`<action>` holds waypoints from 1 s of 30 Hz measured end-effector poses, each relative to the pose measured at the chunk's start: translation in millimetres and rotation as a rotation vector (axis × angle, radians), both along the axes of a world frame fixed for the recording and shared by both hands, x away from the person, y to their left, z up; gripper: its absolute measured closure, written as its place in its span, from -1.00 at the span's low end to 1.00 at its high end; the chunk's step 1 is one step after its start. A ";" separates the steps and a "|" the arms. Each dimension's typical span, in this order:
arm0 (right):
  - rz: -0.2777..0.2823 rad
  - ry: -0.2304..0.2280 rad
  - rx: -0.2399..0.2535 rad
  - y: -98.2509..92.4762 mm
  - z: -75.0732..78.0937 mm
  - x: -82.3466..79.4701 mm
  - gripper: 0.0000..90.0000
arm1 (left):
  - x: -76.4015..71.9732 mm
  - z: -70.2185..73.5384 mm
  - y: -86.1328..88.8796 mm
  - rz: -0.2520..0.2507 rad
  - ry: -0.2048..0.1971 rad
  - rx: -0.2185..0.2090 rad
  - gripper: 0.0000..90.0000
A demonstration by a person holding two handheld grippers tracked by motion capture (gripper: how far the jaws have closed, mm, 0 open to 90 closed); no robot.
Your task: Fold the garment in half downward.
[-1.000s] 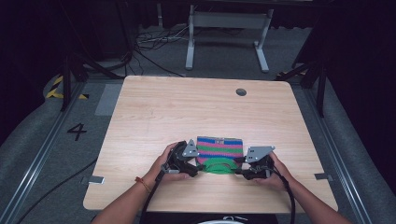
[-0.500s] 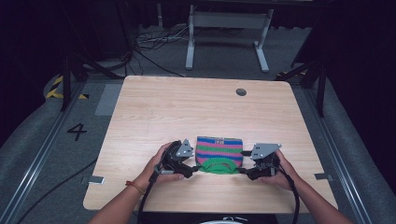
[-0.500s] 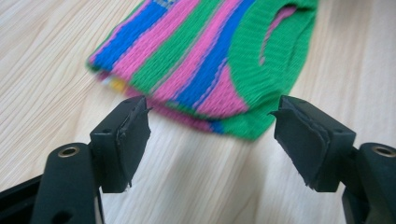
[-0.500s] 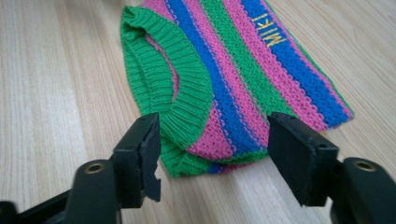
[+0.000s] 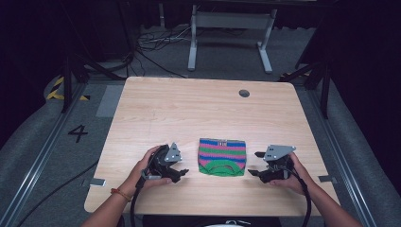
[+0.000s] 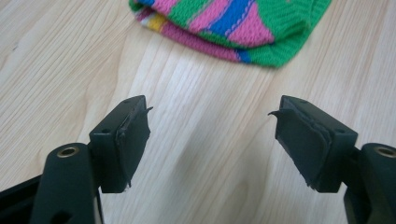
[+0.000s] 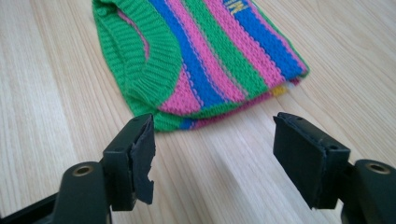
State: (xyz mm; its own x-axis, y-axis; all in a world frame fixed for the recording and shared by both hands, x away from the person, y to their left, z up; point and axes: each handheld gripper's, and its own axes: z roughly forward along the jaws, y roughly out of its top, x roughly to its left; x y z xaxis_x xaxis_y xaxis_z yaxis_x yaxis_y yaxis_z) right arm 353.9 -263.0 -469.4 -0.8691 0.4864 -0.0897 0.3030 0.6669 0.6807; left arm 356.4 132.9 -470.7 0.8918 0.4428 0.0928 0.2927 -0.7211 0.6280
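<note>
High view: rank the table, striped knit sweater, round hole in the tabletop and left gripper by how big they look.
1. table
2. striped knit sweater
3. left gripper, looking only somewhat smaller than the sweater
4. round hole

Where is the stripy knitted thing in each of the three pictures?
High view: the stripy knit lies flat near the front of the table, between the left gripper and the right gripper.
Left gripper view: at the top edge, right of middle, beyond the open jaws.
Right gripper view: upper middle, just past the open jaws.
Shared landmark: its green ribbed edge.
</note>
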 end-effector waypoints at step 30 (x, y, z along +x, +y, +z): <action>-0.191 -0.009 -0.019 -86.0 -12.0 -28.8 -0.42 | -11.5 -14.4 75.4 0.098 0.027 0.020 -0.45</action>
State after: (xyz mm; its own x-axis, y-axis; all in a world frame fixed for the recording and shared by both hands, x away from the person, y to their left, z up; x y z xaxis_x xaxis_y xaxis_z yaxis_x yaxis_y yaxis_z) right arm 325.2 -349.0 -481.4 -0.7602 0.6406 -0.1081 0.4190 0.6108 0.6719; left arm 344.9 208.4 -485.1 0.8465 0.5265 0.0786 0.3793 -0.7002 0.6048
